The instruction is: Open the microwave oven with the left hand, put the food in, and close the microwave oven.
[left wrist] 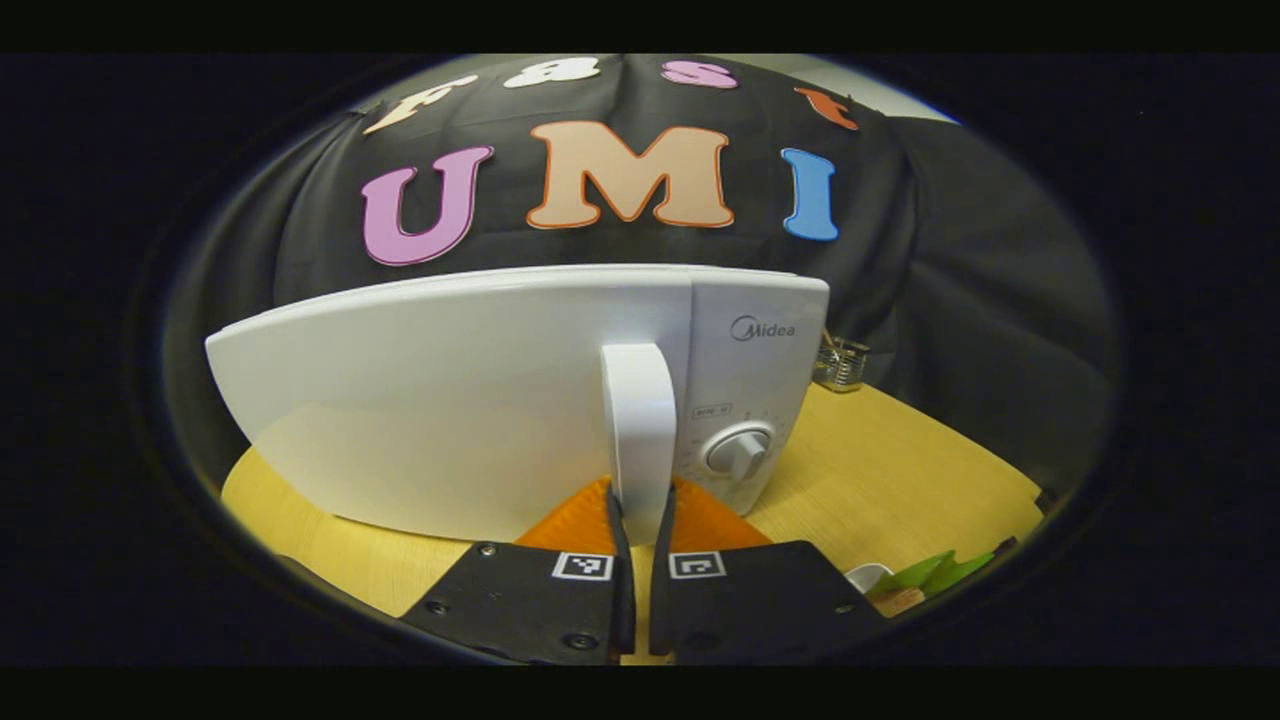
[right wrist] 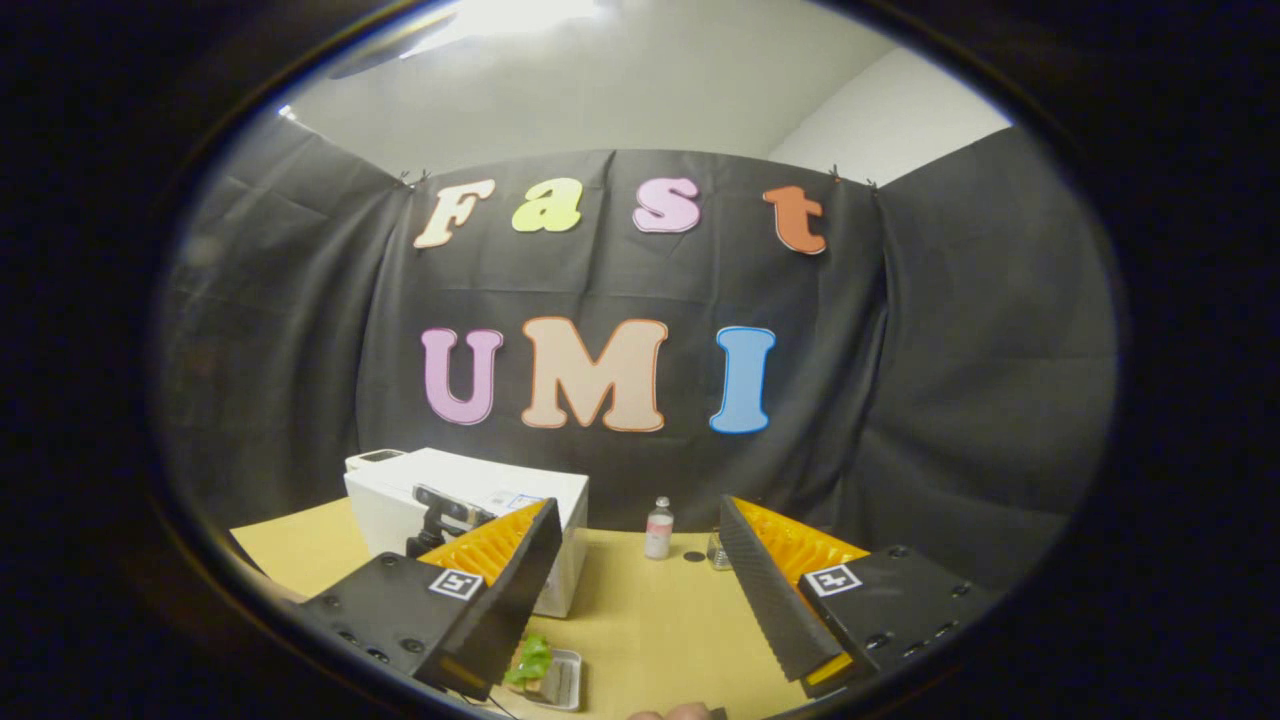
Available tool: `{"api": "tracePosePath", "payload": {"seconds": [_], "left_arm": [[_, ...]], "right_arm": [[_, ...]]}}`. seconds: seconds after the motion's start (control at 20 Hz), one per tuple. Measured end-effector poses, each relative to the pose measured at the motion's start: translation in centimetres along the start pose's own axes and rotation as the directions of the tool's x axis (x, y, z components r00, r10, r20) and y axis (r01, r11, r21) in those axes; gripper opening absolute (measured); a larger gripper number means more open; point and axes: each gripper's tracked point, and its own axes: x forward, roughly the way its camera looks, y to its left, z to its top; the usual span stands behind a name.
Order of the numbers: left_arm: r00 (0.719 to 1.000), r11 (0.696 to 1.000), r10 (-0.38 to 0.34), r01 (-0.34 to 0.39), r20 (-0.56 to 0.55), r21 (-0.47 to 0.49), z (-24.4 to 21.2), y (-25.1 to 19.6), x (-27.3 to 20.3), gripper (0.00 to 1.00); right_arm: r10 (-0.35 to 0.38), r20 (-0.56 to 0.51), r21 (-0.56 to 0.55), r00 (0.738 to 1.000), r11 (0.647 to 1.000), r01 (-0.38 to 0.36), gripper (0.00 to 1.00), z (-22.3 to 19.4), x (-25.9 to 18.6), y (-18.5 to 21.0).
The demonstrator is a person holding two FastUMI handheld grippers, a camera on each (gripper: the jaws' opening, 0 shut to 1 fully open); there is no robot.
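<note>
The white microwave [left wrist: 480, 400] stands close in front in the left gripper view, its door looking flush with the control panel. My left gripper [left wrist: 640, 497] is shut on the lower end of the upright door handle [left wrist: 638, 420], one finger on each side. The food [left wrist: 930, 575], green leaves on a small white tray [left wrist: 866, 575], lies on the table at lower right. In the right gripper view my right gripper [right wrist: 637, 505] hangs open and holds nothing, well back from the microwave [right wrist: 480, 495]. The food tray [right wrist: 548, 672] sits below, beside its left finger.
The yellow wooden table [right wrist: 650, 620] carries a small bottle [right wrist: 658, 528] and a glass [right wrist: 714, 550] near the back wall. A metal-looking jar [left wrist: 842, 362] stands right of the microwave. A round knob [left wrist: 740, 452] sits on the control panel.
</note>
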Motion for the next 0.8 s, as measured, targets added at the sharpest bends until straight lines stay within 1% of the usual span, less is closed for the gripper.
{"api": "tracePosePath", "payload": {"seconds": [0.05, 0.1, 0.15, 0.2, 0.25, 0.3, 0.45, 0.5, 0.55, 0.65, 0.75, 0.8], "left_arm": [[1.0, 1.0, 0.003, -0.003, -0.02, 0.006, -1.1, 0.0, -0.8, 0.05], [1.0, 1.0, -0.003, 0.003, 0.029, 0.015, -0.6, -0.1, -2.5, 0.05], [0.999, 1.0, -0.003, 0.003, 0.038, 0.012, -1.1, -0.1, -4.2, 0.05], [1.0, 1.0, -0.001, 0.001, 0.025, -0.014, -2.4, 0.2, -5.8, 0.03], [0.999, 0.999, -0.007, 0.008, 0.044, -0.041, -2.6, 0.5, -7.3, 0.04], [0.999, 0.998, -0.015, 0.016, 0.032, -0.058, -3.3, 0.8, -8.8, 0.04], [1.0, 0.999, -0.025, 0.026, 0.016, -0.032, -5.3, 2.0, -12.8, 0.05], [1.0, 0.999, -0.022, 0.022, 0.004, -0.033, -5.8, 2.7, -14.0, 0.05], [1.0, 0.999, -0.017, 0.017, 0.002, -0.049, -6.2, 3.4, -15.1, 0.04], [1.0, 0.998, -0.004, 0.003, -0.004, -0.067, -7.0, 4.6, -17.1, 0.03], [1.0, 0.998, 0.025, -0.026, -0.008, -0.061, -7.9, 6.1, -18.8, 0.07], [0.999, 0.997, 0.045, -0.045, -0.014, -0.07, -8.4, 7.1, -19.7, 0.05]], "right_arm": [[0.006, -0.006, -0.003, 1.0, 1.0, -0.006, 0.97, -0.4, 0.0, 0.1], [0.006, -0.011, -0.002, 1.0, 1.0, -0.006, 0.97, -0.7, 0.1, 0.1], [0.005, -0.015, 0.005, 1.0, 1.0, -0.005, 0.97, -0.9, 0.2, 0.1], [0.008, -0.019, 0.018, 1.0, 1.0, -0.008, 0.97, -1.0, 0.3, 0.3], [0.015, -0.025, 0.033, 1.0, 0.999, -0.015, 0.97, -1.3, 0.3, 0.8], [0.028, -0.032, 0.044, 0.999, 0.999, -0.027, 0.97, -1.6, 0.4, 1.3], [0.069, -0.042, 0.044, 0.997, 0.997, -0.068, 0.97, -2.1, 0.7, 2.8], [0.083, -0.046, 0.04, 0.995, 0.996, -0.081, 1.0, -2.2, 0.8, 3.4], [0.097, -0.053, 0.038, 0.994, 0.995, -0.095, 0.97, -2.6, 0.8, 4.1], [0.114, -0.059, 0.031, 0.992, 0.993, -0.113, 0.97, -3.0, 0.4, 5.1], [0.124, -0.07, 0.034, 0.99, 0.992, -0.122, 0.96, -3.7, 0.0, 6.2], [0.128, -0.078, 0.039, 0.989, 0.991, -0.125, 0.96, -4.2, -0.3, 6.7]]}}
